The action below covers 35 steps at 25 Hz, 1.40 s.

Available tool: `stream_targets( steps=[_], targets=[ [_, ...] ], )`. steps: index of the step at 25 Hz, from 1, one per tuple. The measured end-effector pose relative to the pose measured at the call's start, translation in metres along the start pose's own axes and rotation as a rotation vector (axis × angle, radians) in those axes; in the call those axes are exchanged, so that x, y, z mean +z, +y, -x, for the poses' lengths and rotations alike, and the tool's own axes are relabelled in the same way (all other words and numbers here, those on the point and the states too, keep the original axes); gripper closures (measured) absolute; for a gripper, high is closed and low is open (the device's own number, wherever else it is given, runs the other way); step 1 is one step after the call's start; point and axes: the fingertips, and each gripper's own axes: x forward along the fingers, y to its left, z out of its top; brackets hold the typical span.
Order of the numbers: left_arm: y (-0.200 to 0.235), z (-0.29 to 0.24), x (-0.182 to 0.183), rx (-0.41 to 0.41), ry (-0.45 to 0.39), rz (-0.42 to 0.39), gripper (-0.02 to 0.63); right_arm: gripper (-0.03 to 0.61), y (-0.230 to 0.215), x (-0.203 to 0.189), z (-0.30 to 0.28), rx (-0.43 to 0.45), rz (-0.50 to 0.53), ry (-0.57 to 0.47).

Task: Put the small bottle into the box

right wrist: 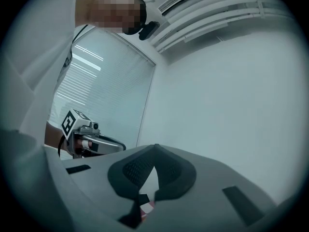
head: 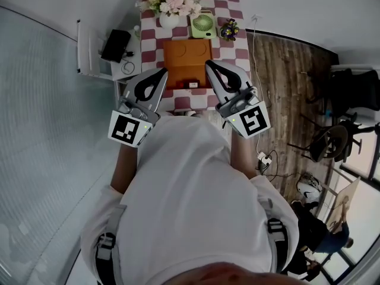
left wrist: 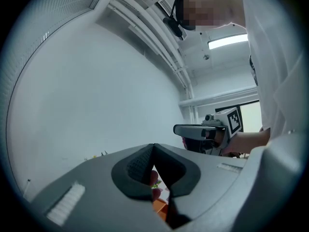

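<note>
An open orange-brown box (head: 186,63) lies in the middle of a red-and-white checked table (head: 240,53). I cannot make out the small bottle for certain; a small pale thing (head: 190,113) shows at the table's near edge. My left gripper (head: 164,72) and right gripper (head: 208,63) are held up in front of the person's chest, either side of the box, both shut and empty. The left gripper view shows its closed jaws (left wrist: 153,147) aimed at a white wall, with the right gripper (left wrist: 203,131) alongside. The right gripper view shows the same closed tips (right wrist: 155,147) and the left gripper (right wrist: 96,142).
At the table's far end stand a vase of flowers (head: 171,6), a green fan (head: 202,25) and a small flower pot (head: 230,29). A white side cart (head: 95,61) with a black item is on the left. Wooden floor, a power strip (head: 265,158) and chairs (head: 338,141) lie right.
</note>
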Motion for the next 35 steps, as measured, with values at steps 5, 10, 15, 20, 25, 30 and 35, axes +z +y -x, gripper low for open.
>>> stream_targets(
  steps=[5,10,15,20,25,30,35],
  targets=[
    [-0.009,-0.005,0.0,-0.027,0.007,0.006,0.614,0.578,-0.003,-0.002,0.01,-0.024,-0.002,0.015],
    [-0.015,-0.002,0.0,0.006,0.003,0.06,0.614,0.578,-0.001,-0.008,0.013,-0.012,-0.019,0.03],
    [-0.01,0.014,-0.011,0.04,0.038,0.046,0.614,0.578,0.007,-0.013,0.004,0.029,-0.02,0.036],
    [-0.005,0.024,-0.014,0.071,0.046,0.042,0.614,0.577,0.012,-0.007,-0.001,0.049,-0.039,0.01],
    [-0.008,0.025,-0.014,0.076,0.05,0.034,0.614,0.577,0.011,0.001,0.002,0.057,-0.055,-0.006],
    [-0.016,0.024,-0.012,0.07,0.048,0.045,0.614,0.577,0.014,0.002,0.006,0.04,-0.02,-0.003],
    [-0.021,0.025,-0.013,0.062,0.055,0.035,0.614,0.578,0.016,0.002,0.01,0.044,-0.028,-0.01]
  ],
)
